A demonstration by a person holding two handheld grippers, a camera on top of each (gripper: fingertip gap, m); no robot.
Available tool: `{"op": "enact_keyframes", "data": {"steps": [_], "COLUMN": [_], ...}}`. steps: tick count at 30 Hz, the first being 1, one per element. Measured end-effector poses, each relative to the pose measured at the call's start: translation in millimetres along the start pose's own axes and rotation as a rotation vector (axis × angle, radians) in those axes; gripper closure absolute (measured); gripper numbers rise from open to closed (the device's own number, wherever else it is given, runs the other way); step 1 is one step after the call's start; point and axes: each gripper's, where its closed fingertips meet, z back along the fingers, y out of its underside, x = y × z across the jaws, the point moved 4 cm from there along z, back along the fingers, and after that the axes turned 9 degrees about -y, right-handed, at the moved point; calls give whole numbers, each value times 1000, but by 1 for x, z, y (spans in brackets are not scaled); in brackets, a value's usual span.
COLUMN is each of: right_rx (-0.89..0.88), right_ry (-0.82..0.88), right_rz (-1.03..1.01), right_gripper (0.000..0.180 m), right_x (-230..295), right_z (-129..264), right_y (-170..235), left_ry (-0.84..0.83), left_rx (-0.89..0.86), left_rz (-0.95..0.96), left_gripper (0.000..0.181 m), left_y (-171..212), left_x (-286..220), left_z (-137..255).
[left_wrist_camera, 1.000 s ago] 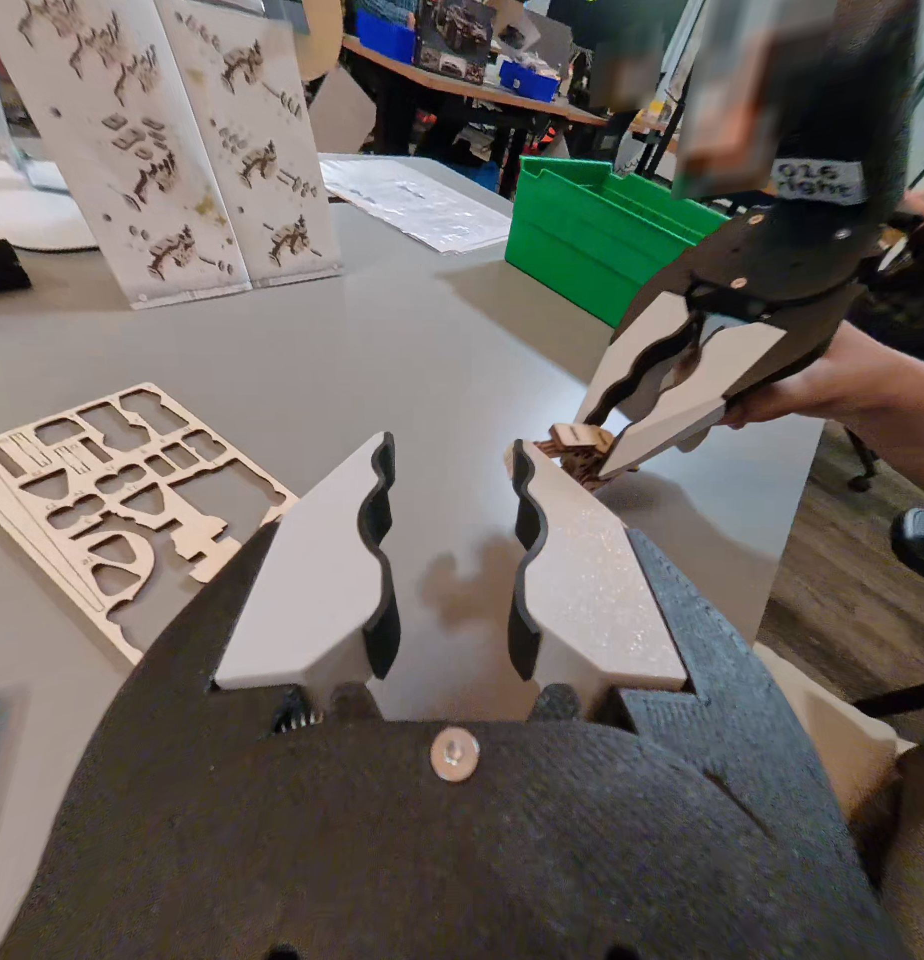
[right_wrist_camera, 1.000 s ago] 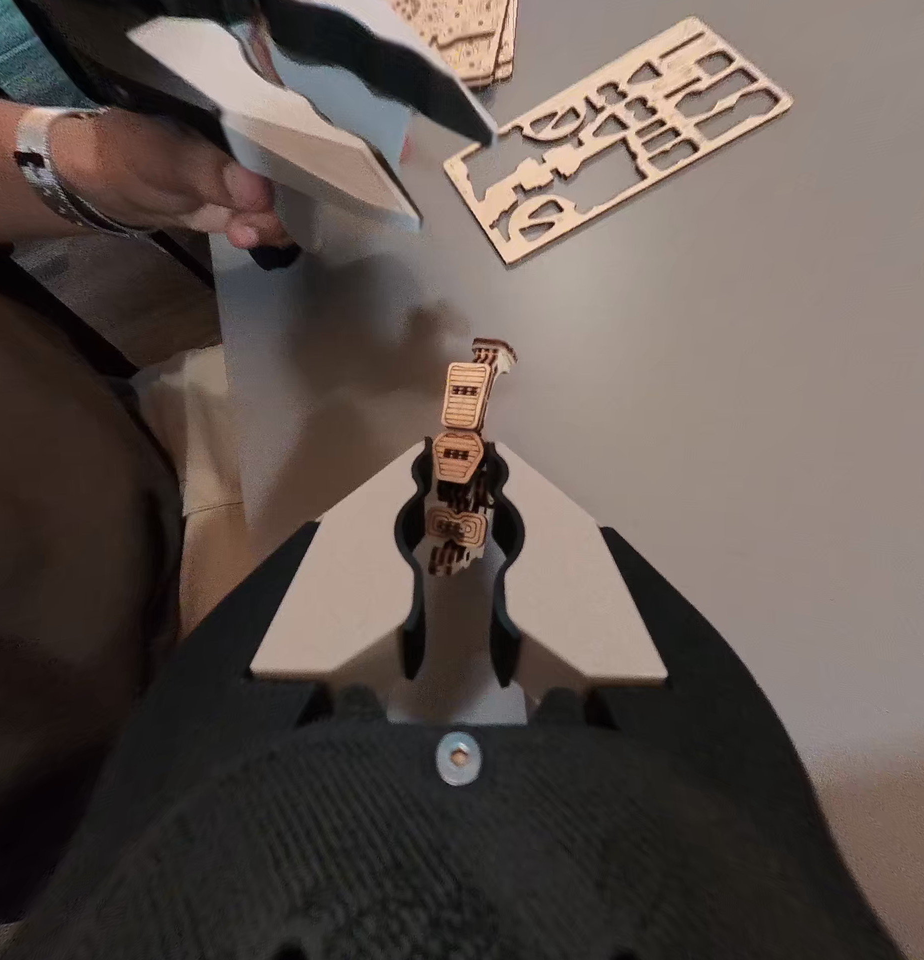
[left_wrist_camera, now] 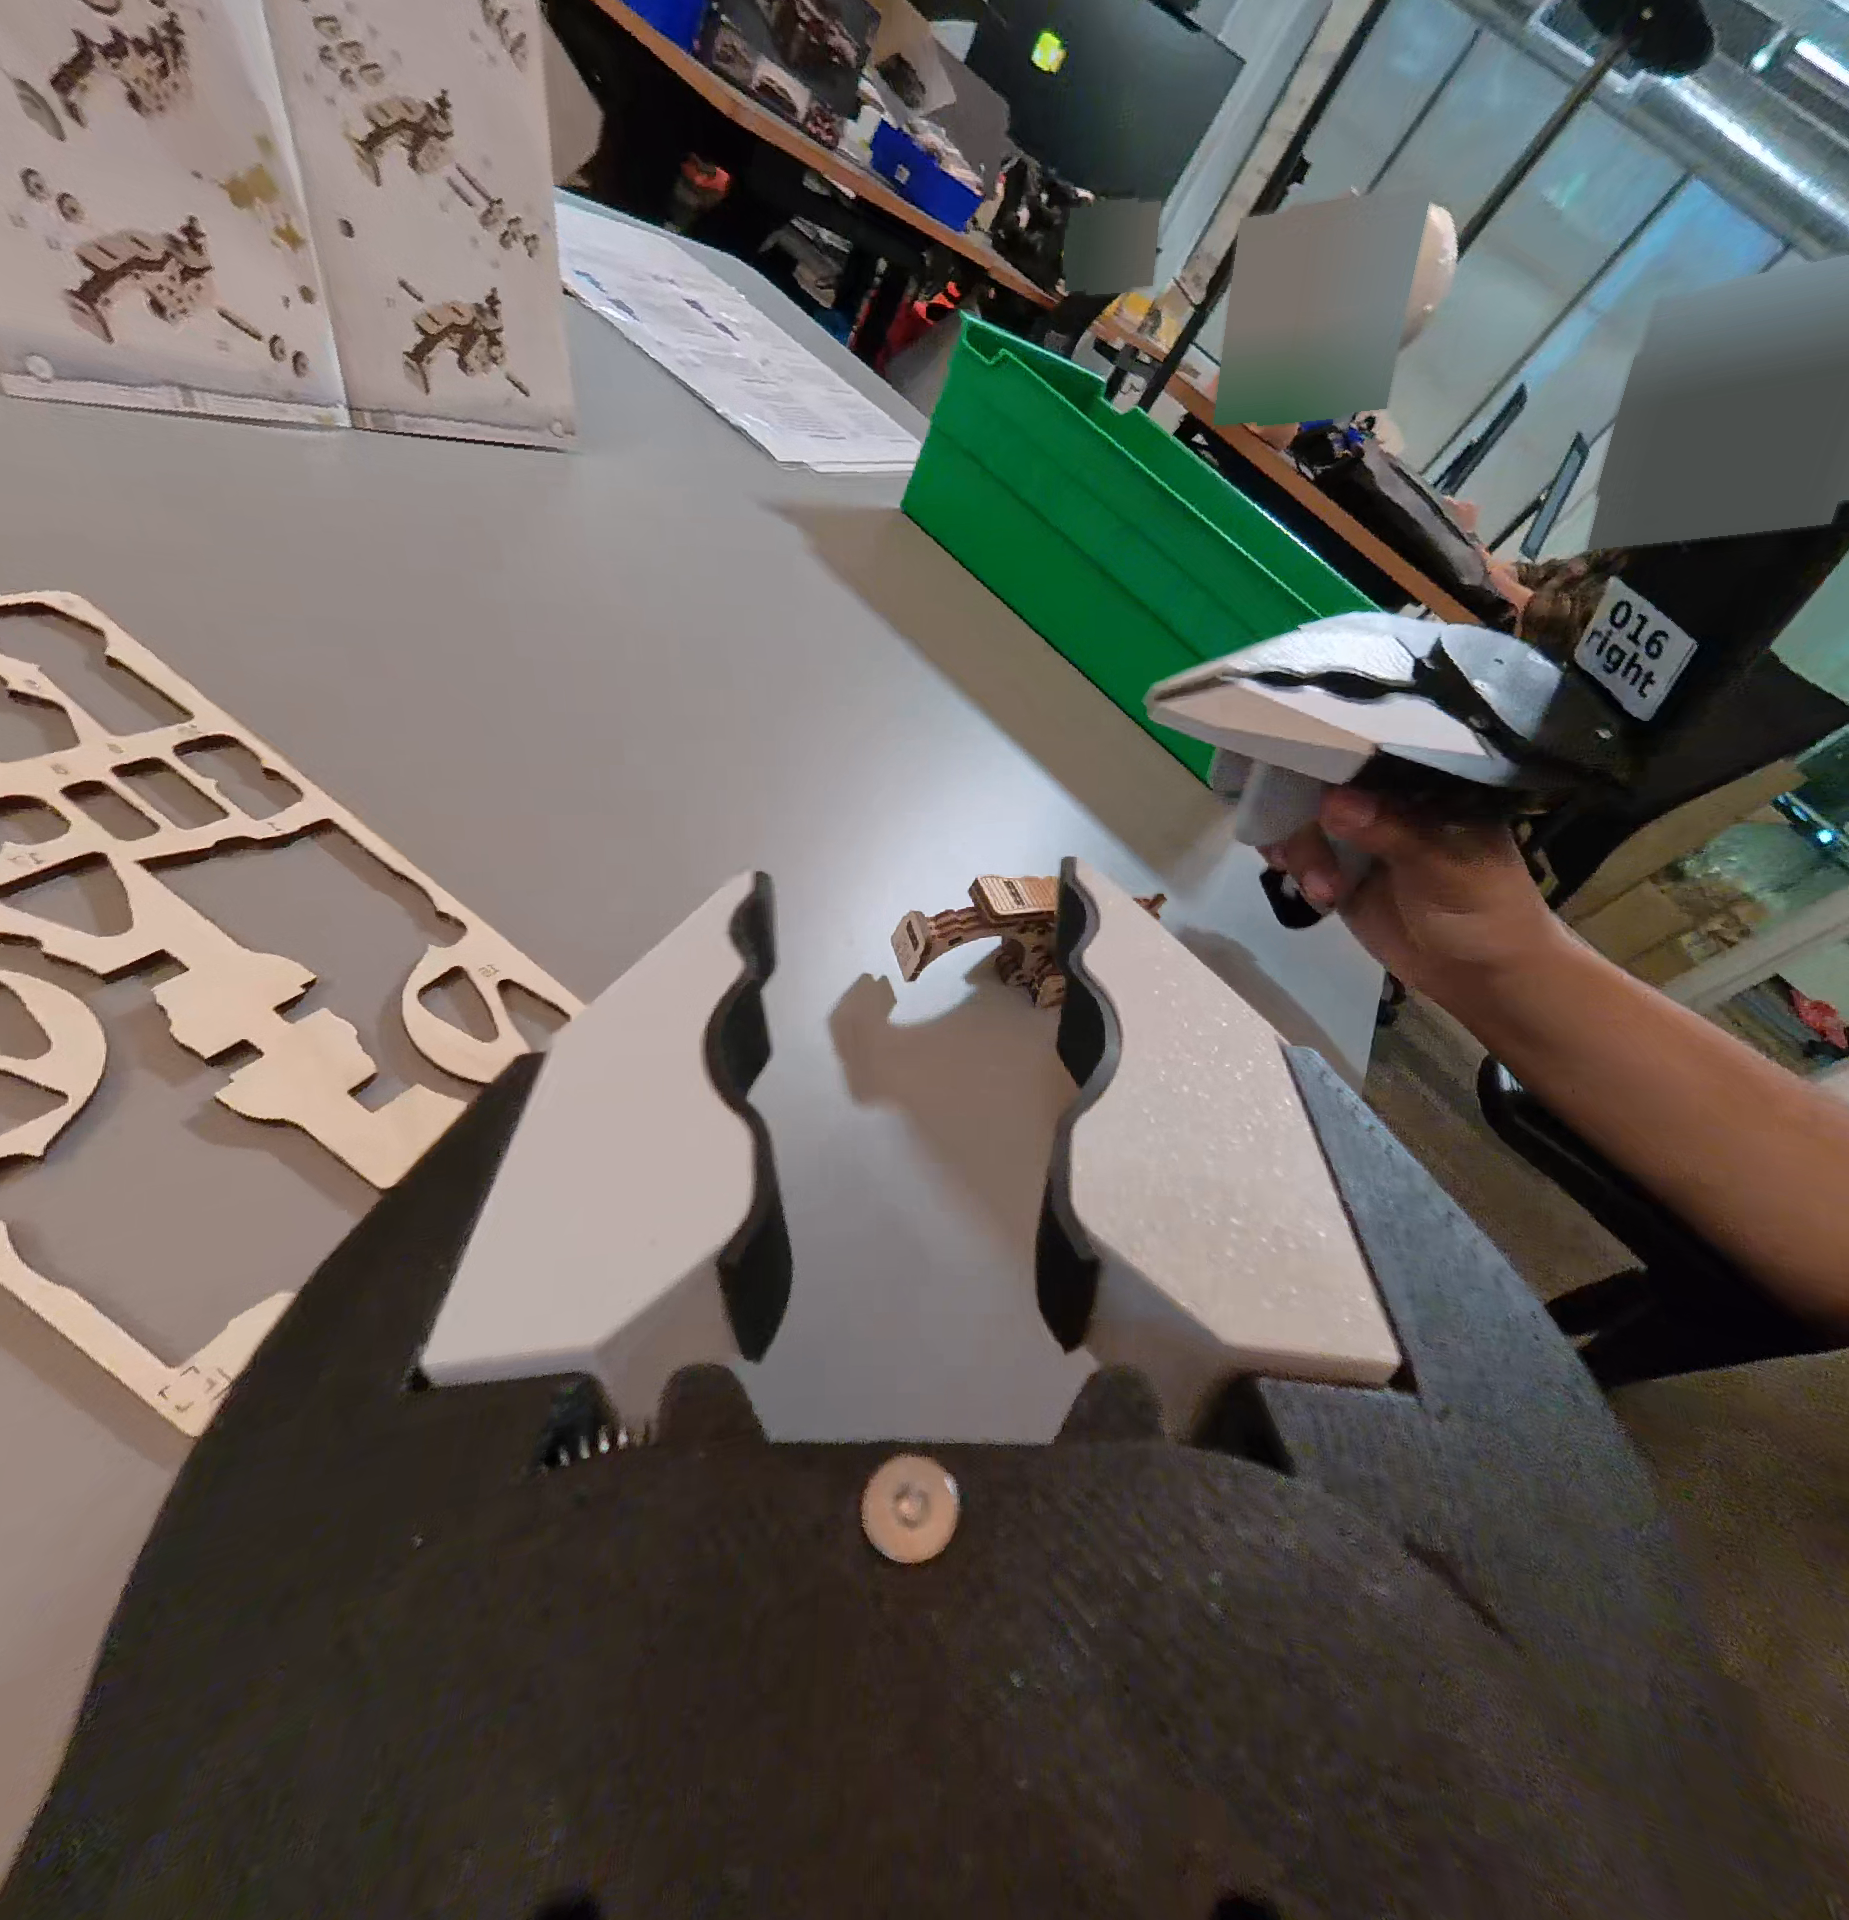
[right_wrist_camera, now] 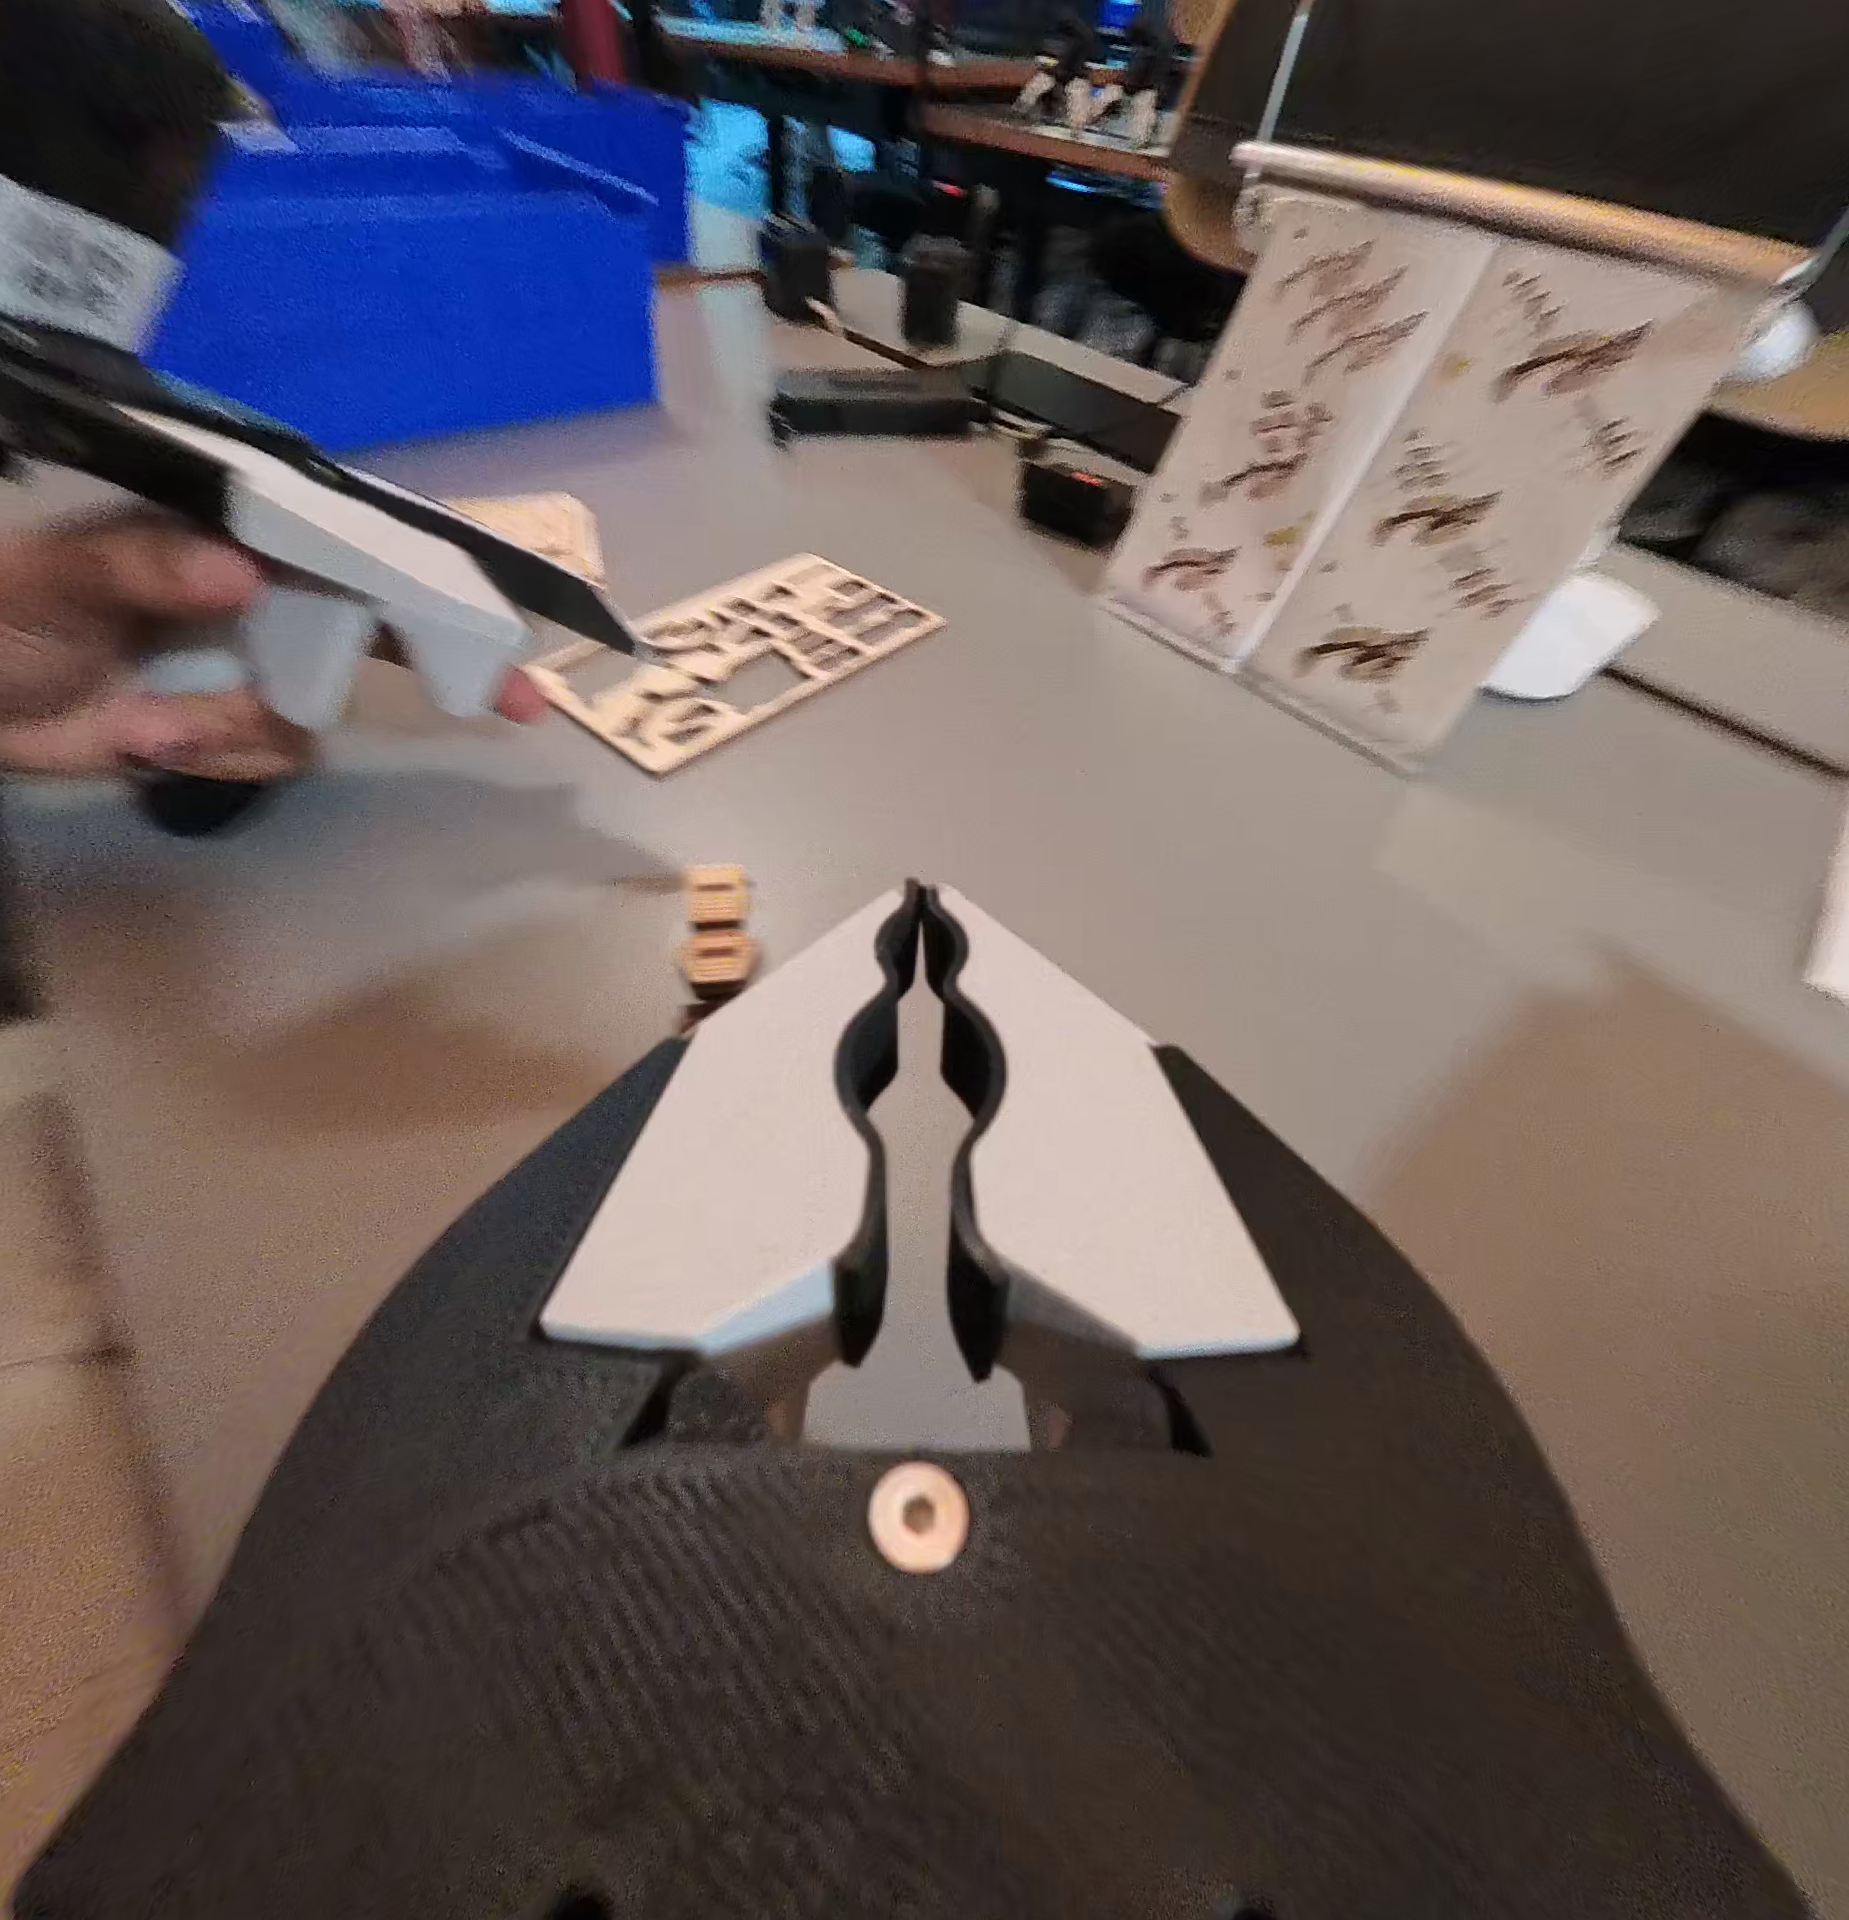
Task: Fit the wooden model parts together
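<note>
the assembled wooden model piece [left_wrist_camera: 987, 935] rests on the grey table [left_wrist_camera: 608, 665], just past the left gripper [left_wrist_camera: 909, 904], whose fingers are spread with nothing between them. the right gripper [right_wrist_camera: 918, 894] is raised off the table beside it, fingertips pressed together and empty. a punched-out wooden parts sheet [left_wrist_camera: 151, 935] lies to the left.

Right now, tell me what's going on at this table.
A person is assembling a wooden model with two hand-held grippers. The small wooden assembly sits on the grey table, held by neither. The left hand-held gripper is open, its fingers pointing at the assembly from just short of it. The right hand-held gripper is shut and empty, raised above the table to the side. A punched-out wooden parts sheet lies to the left, with instruction pages standing behind it and a green bin further back.
</note>
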Motion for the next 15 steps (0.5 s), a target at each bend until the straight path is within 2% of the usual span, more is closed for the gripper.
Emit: {"op": "enact_keyframes", "data": {"steps": [3, 6, 11, 15], "right_rx": [-1, -83, -372, -380], "right_ry": [146, 181, 269, 170], "right_rz": [71, -24, 0, 13], "right_gripper": [180, 180, 180, 180], "right_x": [-10, -14, 4, 4], "right_z": [-4, -4, 26, 15], "right_y": [1, -11, -90, -99], "left_ry": [-43, -108, -96, -76], "left_rx": [5, -12, -3, -38], "left_rz": [-65, -166, -193, -232], "left_gripper": [151, 181, 181, 181], "left_y": [3, 4, 5, -13], "left_x": [-4, -10, -27, -32], "left_z": [2, 6, 7, 11]}}
